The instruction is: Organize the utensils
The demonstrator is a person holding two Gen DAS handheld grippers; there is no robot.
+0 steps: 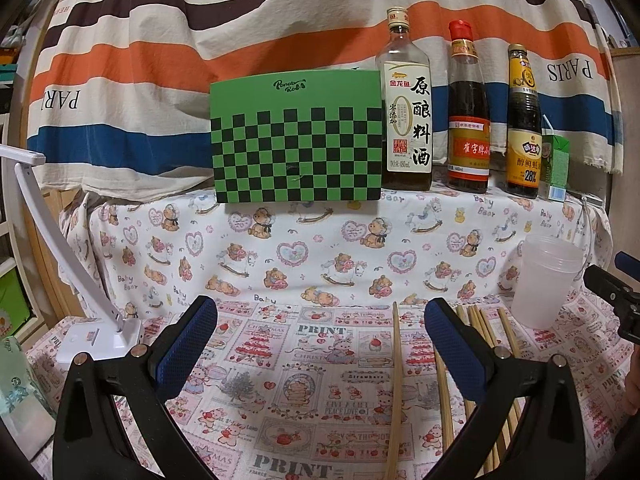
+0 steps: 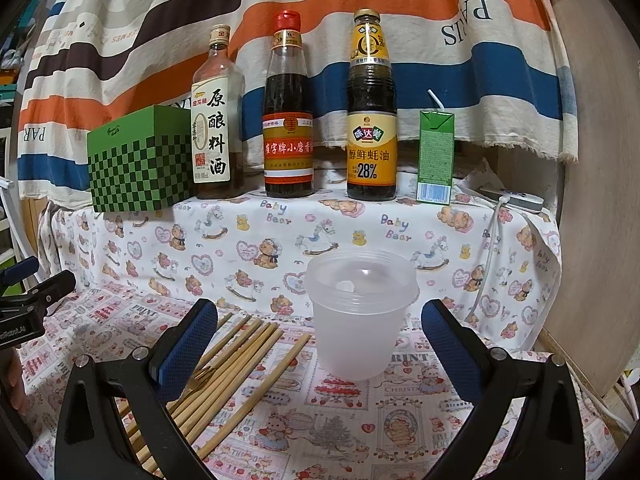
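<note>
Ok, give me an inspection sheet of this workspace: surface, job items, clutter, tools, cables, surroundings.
Surface: printed tablecloth over the table, raised shelf behind.
Job's things: bamboo chopsticks lying loose; translucent cup upright, empty, beside them.
Clutter: green checkered box, three sauce bottles, green carton on the shelf.
Tools: left tool open, one chopstick between its fingers; right tool open, cup ahead.
Cables: white cable hanging off the shelf.
Surroundings: striped cloth backdrop; white desk lamp.

Printed tablecloth (image 2: 400,420) carries chopsticks (image 2: 240,360) and cup (image 2: 358,320).
</note>
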